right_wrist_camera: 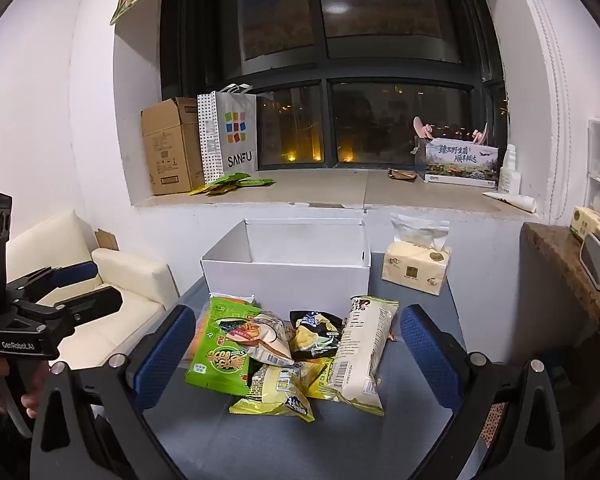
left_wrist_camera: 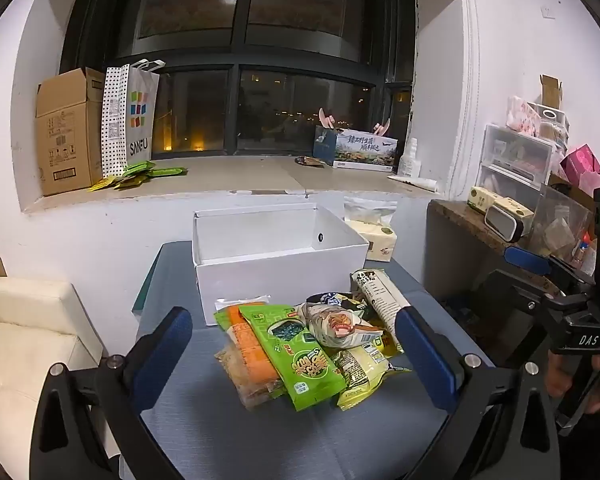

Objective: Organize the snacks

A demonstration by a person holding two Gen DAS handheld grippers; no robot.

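- the snack pile [left_wrist_camera: 304,352] sits low and centre in both wrist views, heaped on the grey tabletop [left_wrist_camera: 228,436] just in front of the white box [left_wrist_camera: 280,256]; nothing has gone into the box as far as its visible floor shows.
- the white box stands open-topped in the middle of each frame, its near wall touching or nearly touching the back of the pile, which likely makes it the place the packets are meant to go.
- the left gripper [left_wrist_camera: 294,350] has its jaws spread wide, the blue pads flanking the pile on either side with nothing held; it looks lined up to choose a packet.
- the right gripper [right_wrist_camera: 298,346] is the same: jaws wide apart, empty, framing the pile from a slightly different angle.
- the green seaweed packet [left_wrist_camera: 296,356] lies on top at the left of the heap, over an orange packet [left_wrist_camera: 248,344], so it seems the easiest first pick.
- the long cream packet [right_wrist_camera: 362,352] leans across the right side of the heap, resting on yellow packets [right_wrist_camera: 276,394] beneath.
- a tissue pack [right_wrist_camera: 416,266] sits right of the box in the right wrist view, apart from the snacks.
- the packets overlap loosely, so lifting one may drag or tip its neighbours.
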